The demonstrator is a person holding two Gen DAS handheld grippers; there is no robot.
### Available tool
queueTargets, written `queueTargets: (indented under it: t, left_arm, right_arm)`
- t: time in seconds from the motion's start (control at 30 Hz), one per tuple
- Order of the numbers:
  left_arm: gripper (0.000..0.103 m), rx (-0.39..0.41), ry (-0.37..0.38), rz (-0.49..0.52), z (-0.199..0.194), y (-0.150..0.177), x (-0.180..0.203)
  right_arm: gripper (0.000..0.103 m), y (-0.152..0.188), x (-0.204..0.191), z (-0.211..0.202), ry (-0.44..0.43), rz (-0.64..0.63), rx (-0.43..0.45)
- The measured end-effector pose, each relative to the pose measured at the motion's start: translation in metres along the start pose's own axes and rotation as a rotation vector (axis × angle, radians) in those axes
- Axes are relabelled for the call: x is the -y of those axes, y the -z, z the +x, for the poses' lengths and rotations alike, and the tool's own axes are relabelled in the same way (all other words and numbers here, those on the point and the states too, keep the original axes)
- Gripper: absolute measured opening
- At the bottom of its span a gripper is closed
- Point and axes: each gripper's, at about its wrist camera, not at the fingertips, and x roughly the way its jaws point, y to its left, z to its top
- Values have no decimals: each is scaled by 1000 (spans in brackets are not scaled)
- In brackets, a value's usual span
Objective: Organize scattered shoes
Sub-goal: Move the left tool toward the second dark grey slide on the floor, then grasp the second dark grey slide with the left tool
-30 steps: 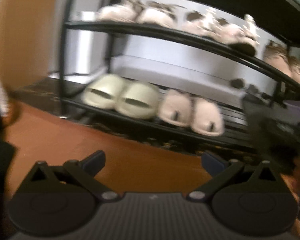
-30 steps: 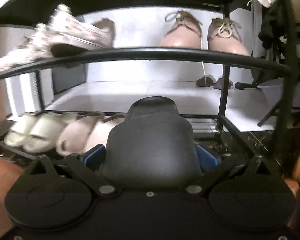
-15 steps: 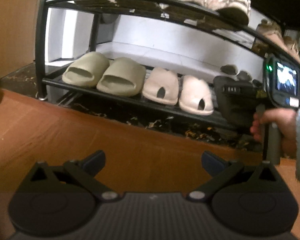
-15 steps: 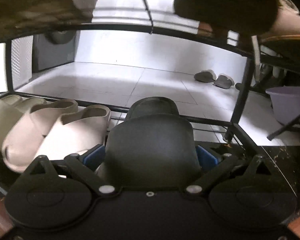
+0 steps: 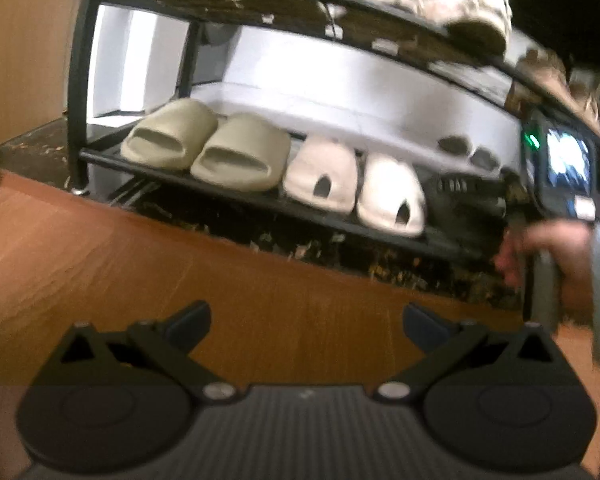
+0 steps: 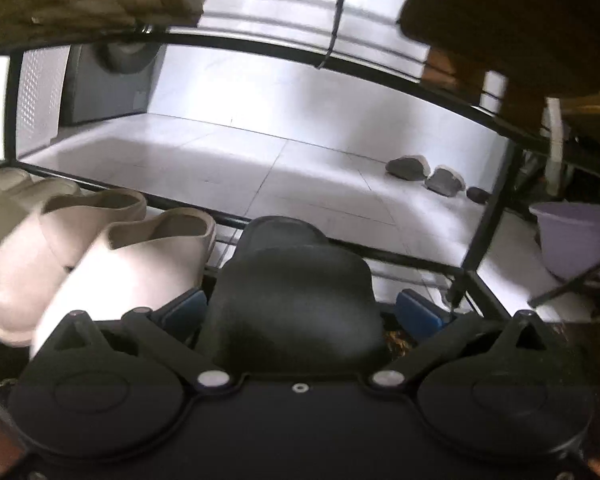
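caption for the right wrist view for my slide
Right claw shut on a black slipper, setting it on the bottom rack shelf beside the cream slippers.

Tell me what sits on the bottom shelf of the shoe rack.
On the bottom shelf: two olive slides, then two cream slides; right gripper brings a black shoe beside them. Its sole is hidden.

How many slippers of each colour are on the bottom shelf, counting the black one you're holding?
Green slippers: 2
Pale pink slippers: 2
Black slipper, in the right gripper: 1
Total: 5
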Motion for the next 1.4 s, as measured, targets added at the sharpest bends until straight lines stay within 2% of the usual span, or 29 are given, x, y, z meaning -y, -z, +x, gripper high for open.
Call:
queueTargets:
  t: [0.03,0.1,0.2,0.27,0.3,0.37,0.4,0.47,0.5,0.57,0.6,0.63,0.7,0.87,0.93,1.03,1.13,1.27,1.4]
  left_arm:
    - [102,1,49,-2,1,-7,-4]
    - [102,-1,83,-19,-2,-13,-8]
    - [102,26,108,-17,-14,-18,-14]
    - [102,22,131,-10,-19,-19,-15]
    - [102,9,150,-5,-20,-20,-14]
    - [102,-48,219,9,-25,-20,-9]
    - [102,-48,216,35,-29,-19,-4]
    - [102,-40,211,164,-42,-12,16]
    - [102,-50,227,215,-48,-8,24]
    - [102,-110,283,253,-55,-3,36]
    - [102,-139,316,260,-58,-1,39]
    - [102,-184,381,280,-65,4,46]
    - [102,-228,462,350,-78,18,58]
    - [102,-305,620,610,-93,65,87]
    - [102,-315,628,714,-92,80,95]
    - [102,-338,578,780,-82,95,103]
    - [102,-401,589,693,-70,94,98]
    - [102,-401,589,716,-65,103,96]
    - [102,-407,607,680,-65,102,96]
  right_arm:
    - [103,3,0,-18,-22,34,-6]
    - [103,4,0,-47,-31,54,11]
    - [103,4,0,-120,-25,3,119]
    - [103,2,13,-184,21,79,201]
    - [103,1,19,-201,34,112,210]
    - [103,-4,40,-266,110,218,241]
    - [103,-6,48,-294,149,259,258]
    - [103,-8,58,-333,214,287,277]
    - [103,-9,62,-347,231,282,277]
    - [103,-12,68,-373,264,272,277]
    - [103,-13,70,-378,269,264,275]
    - [103,-14,73,-388,280,253,274]
    - [103,-12,77,-401,292,256,270]
    - [103,-1,83,-420,304,275,221]
    - [103,1,90,-419,297,297,216]
    - [103,3,98,-426,293,297,211]
    - [103,1,103,-428,289,294,202]
    - [103,3,107,-428,269,360,194]
    - [103,8,102,-426,251,341,184]
